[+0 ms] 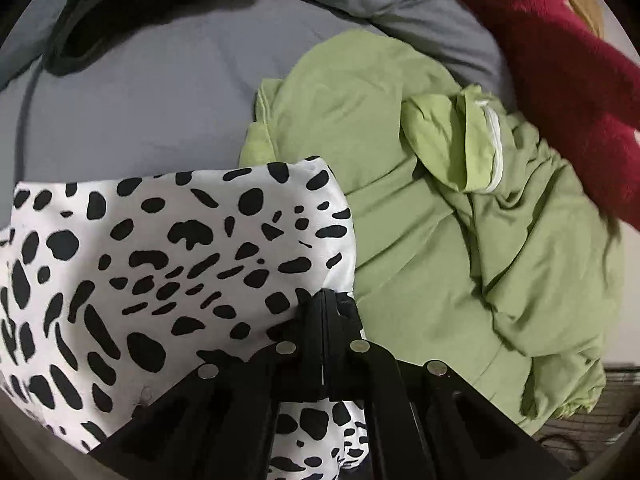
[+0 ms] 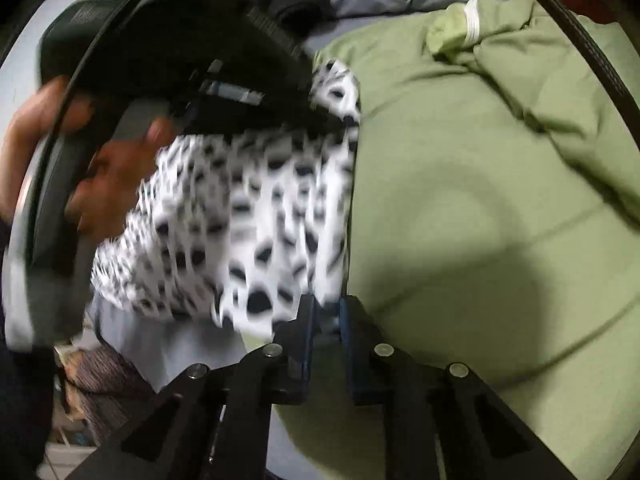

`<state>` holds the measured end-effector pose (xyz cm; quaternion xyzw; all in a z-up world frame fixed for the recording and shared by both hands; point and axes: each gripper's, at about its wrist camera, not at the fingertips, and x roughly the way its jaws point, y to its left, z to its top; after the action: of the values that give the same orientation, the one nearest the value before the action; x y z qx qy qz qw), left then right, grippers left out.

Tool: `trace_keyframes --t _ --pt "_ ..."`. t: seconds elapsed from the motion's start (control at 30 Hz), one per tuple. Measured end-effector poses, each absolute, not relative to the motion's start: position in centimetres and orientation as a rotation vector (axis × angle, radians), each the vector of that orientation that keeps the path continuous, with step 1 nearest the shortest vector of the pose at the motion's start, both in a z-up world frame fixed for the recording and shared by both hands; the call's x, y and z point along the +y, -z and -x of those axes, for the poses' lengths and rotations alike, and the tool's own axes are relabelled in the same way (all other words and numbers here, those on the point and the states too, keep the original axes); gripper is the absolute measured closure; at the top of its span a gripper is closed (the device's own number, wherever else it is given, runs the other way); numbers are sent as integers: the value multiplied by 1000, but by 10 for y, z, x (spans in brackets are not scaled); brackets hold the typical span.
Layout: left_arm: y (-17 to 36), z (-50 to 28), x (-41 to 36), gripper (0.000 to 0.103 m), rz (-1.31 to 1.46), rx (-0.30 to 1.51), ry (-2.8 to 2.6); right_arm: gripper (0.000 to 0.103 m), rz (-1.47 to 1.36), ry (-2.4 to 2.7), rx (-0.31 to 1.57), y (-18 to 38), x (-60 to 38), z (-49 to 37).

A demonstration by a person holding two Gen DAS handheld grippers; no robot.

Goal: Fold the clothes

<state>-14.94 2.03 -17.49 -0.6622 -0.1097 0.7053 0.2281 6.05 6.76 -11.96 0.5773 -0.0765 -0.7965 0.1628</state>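
Black left gripper [image 1: 325, 300] fills the foreground of its view, jaws pressed together on an edge of the spotted cloth [image 1: 168, 248], which hangs spread over the grey sheet [image 1: 140, 100]. Beside it, the green garment [image 1: 440, 216] lies rumpled, touching the cloth's edge. Right gripper [image 2: 326, 312] has its jaws slightly apart with a corner of the cloth between them; blur hides whether the pads bite. If that grip is loose, the slick fabric could slip free and the fold sag onto the green garment.
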Motion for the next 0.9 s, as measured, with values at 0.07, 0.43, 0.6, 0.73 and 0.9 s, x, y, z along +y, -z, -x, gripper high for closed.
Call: trace_keyframes --t 0.07,0.43,0.6,0.73,0.9 --pt "171 147 7 101 1805 -355 -1936 89 -1642 2271 -239 120 70 -64" --pt "111 109 -13 101 1675 -330 -1875 74 -1463 2369 -261 58 85 -47" --pt "147 107 24 101 1849 -147 -1807 69 -1582 2298 -292 109 59 -15" --pt "164 113 14 101 1867 -256 -1787 84 -1574 2257 -456 127 75 -22" --pt "169 115 13 101 1795 -287 -1850 90 -1598 2214 -427 133 76 -44"
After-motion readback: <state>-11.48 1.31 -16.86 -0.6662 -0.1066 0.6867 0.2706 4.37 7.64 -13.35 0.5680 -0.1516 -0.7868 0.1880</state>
